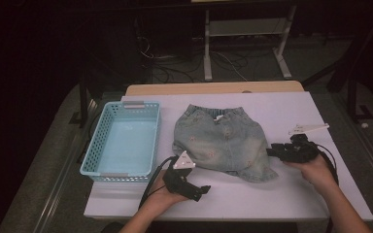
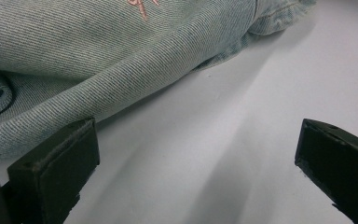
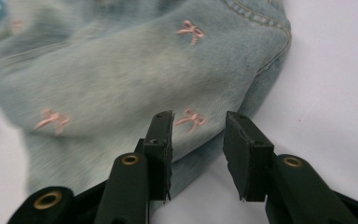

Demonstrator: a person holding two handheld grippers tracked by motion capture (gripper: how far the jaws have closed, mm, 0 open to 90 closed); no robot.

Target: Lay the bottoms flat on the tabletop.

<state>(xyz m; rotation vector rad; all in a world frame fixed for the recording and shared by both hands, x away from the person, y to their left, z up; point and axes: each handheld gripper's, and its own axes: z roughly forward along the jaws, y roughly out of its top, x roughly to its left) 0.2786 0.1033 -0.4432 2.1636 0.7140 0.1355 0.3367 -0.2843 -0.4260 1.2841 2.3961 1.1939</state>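
denim garment (image 1: 221, 141): faded twill cloth, ribbed weave, pink stitched bows
basket (image 1: 108, 127): light-blue plastic, perforated walls
table (image 1: 281, 111): smooth, matt white
jaw pads: matt black, slightly rough edges

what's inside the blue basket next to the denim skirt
The blue basket looks empty in the high view: its pale floor shows bare, with nothing lying in it. The denim skirt lies outside it on the white table. The strip just inside its near wall is hidden.

Basket (image 1: 124, 141) lies left of the shorts (image 1: 221, 141) on the table (image 1: 281, 109).
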